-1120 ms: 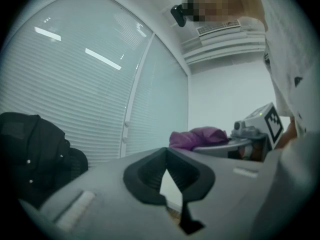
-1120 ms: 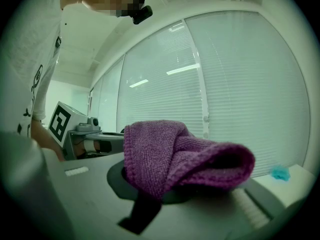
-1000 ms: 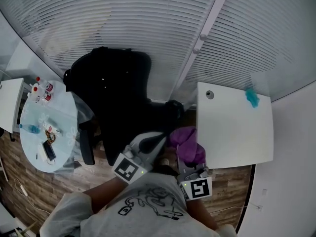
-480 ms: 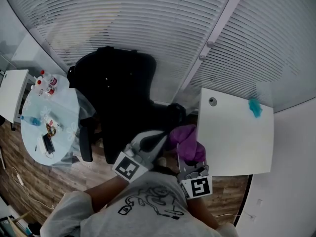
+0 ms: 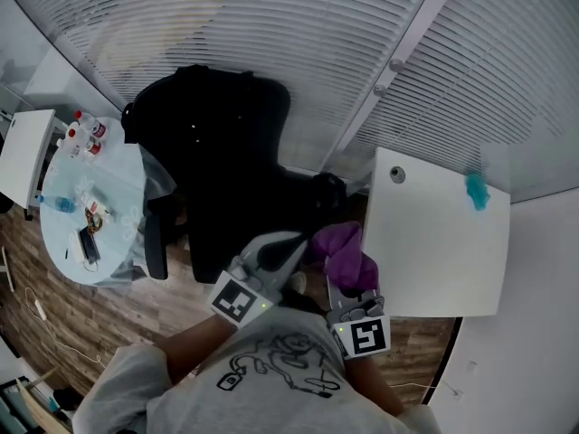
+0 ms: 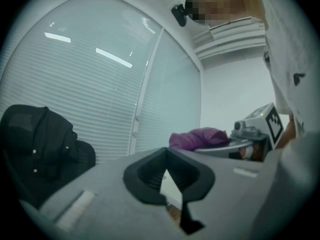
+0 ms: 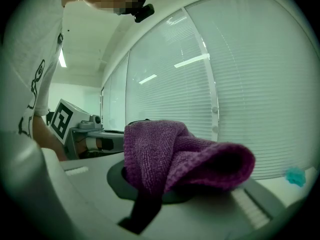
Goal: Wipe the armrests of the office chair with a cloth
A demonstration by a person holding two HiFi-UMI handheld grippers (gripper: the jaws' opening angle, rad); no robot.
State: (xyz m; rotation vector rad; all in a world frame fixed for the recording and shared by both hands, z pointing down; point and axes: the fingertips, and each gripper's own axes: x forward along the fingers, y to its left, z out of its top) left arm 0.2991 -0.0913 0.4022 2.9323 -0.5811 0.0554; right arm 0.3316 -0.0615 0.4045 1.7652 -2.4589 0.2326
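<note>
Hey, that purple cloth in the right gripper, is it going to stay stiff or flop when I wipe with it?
Likely floppy: the cloth bunches and droops over the right gripper. Its looped weave looks soft and grippy, so it probably won't slip.

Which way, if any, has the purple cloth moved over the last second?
No clear move. The purple cloth, shut in the right gripper, stays against the white table's left edge; only the head view has shifted.
</note>
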